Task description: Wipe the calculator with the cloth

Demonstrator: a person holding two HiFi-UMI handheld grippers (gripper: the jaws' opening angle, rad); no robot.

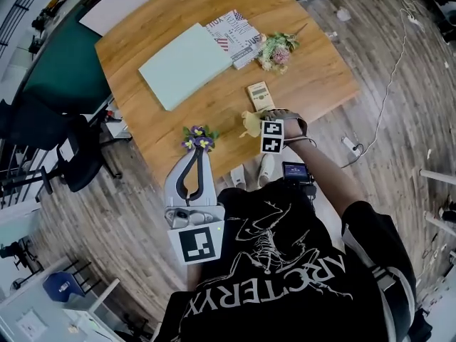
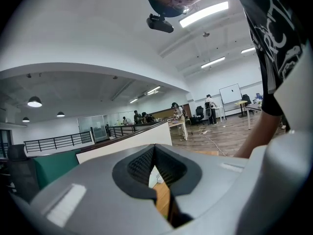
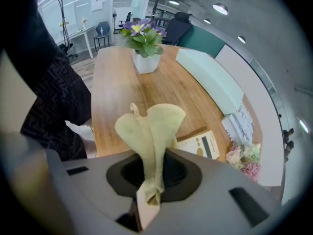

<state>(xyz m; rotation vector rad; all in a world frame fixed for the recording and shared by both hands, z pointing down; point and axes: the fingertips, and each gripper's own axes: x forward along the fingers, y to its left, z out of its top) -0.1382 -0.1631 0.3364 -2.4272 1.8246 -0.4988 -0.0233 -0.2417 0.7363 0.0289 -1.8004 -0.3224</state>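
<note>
The cream calculator [image 1: 260, 95] lies flat on the wooden table [image 1: 320, 77] near its front edge. My right gripper [image 1: 256, 125] is shut on a pale yellow cloth [image 1: 249, 122], just short of the calculator's near end. In the right gripper view the cloth [image 3: 151, 124] stands up out of the jaws of the right gripper [image 3: 151, 168], and the calculator [image 3: 203, 145] lies just beyond it, partly hidden. My left gripper [image 1: 199, 152] hangs off the table's edge, jaws together and nothing in them; the left gripper [image 2: 154, 153] points out over the room.
A small pot of purple flowers [image 1: 199, 137] stands at the table edge just beyond the left gripper's tips. Farther back lie a pale green board [image 1: 184, 64], a printed booklet [image 1: 235, 35] and a pink bouquet [image 1: 276, 50]. A black office chair [image 1: 78, 155] stands at the left.
</note>
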